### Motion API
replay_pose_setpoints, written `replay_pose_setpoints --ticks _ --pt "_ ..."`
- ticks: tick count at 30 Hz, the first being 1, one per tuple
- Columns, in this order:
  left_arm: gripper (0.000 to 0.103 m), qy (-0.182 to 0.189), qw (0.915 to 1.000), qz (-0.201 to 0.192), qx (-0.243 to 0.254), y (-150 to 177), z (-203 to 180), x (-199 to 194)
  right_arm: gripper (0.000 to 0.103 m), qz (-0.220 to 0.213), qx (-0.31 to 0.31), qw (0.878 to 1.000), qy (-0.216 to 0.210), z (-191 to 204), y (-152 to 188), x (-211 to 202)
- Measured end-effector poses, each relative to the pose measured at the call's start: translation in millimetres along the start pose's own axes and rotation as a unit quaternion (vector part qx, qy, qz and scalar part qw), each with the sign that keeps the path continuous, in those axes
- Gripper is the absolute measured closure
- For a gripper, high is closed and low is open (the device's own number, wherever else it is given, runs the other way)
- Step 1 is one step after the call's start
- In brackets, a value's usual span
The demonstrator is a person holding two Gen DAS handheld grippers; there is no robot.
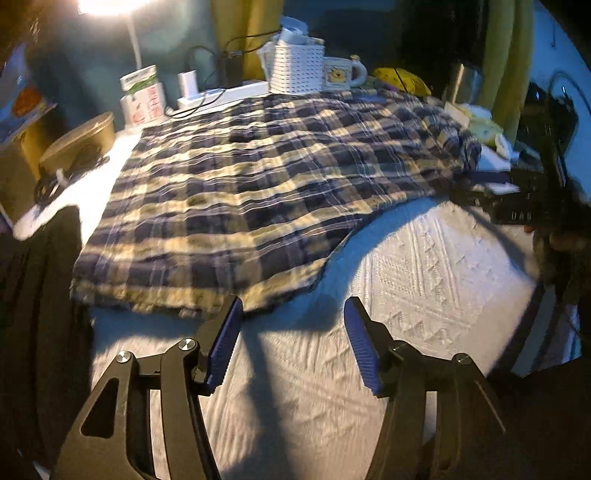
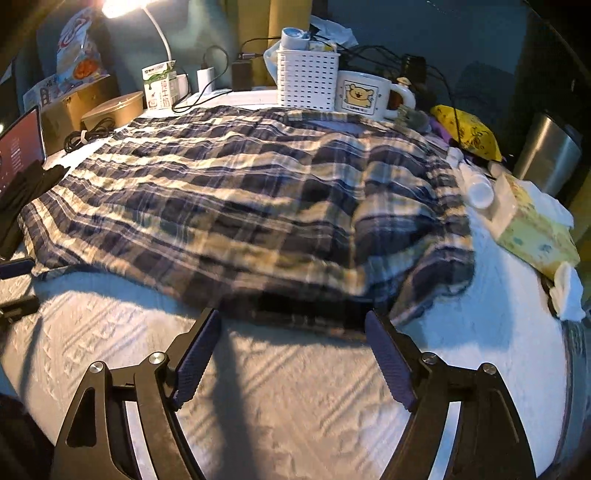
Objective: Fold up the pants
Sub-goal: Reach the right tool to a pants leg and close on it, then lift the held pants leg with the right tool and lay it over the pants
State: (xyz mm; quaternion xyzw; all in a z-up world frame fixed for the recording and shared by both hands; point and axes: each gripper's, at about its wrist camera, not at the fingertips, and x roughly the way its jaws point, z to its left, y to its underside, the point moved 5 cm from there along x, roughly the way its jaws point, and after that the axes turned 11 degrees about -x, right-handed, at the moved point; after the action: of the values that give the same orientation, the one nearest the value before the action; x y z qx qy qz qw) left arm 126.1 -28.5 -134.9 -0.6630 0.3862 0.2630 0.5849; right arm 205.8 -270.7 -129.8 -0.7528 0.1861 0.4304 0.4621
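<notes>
Pants [image 1: 251,184] lay folded on the white bedspread [image 1: 424,266], just beyond my tools.
My left gripper [image 1: 293,347] and right gripper [image 2: 293,356] stood open, empty, nearside of the hem.

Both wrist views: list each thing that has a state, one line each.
plaid pants: lying folded on the white cover, held by neither gripper
left gripper: open, nothing between its pads
right gripper: open, nothing between its pads
desk lamp: switched on
</notes>
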Motion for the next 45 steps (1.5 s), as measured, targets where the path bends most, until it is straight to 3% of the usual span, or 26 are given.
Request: replay_pose_setpoints --ticks 6,11,18,27,35,43,45 --pt "0.046 0.000 0.9984 -0.051 -0.026 -18.4 13.0 -21.2 0.021 0.002 0.030 1.000 0.004 -9.7 16.2 -12.4" --pt "0.046 -0.026 0.9966 -0.063 -0.046 -35.8 32.8 -12.4 0.021 -0.003 0.059 0.998 0.010 -24.2 23.5 -21.7" --pt "0.046 -0.076 0.9945 -0.023 -0.069 -28.1 67.3 14.4 0.021 -0.007 0.091 0.996 0.005 -39.2 25.9 -24.6" --pt "0.046 -0.102 0.9883 -0.034 -0.108 -32.2 98.8 -6.1 0.009 -0.026 0.127 0.991 -0.038 -44.6 17.4 -12.7" --pt "0.046 -0.117 0.9840 -0.053 -0.124 -52.9 105.8 -13.5 0.005 -0.063 0.214 0.971 -0.081 -75.8 -2.9 4.1" --pt "0.046 -0.116 0.9839 -0.041 -0.129 -59.9 102.6 0.0 0.004 -0.076 0.240 0.963 -0.097 -91.1 -27.5 24.1" --pt "0.046 -0.104 0.9849 -0.037 -0.134 -61.1 101.2 1.9 0.018 -0.086 0.264 0.954 -0.111 -97.4 -31.0 29.2"
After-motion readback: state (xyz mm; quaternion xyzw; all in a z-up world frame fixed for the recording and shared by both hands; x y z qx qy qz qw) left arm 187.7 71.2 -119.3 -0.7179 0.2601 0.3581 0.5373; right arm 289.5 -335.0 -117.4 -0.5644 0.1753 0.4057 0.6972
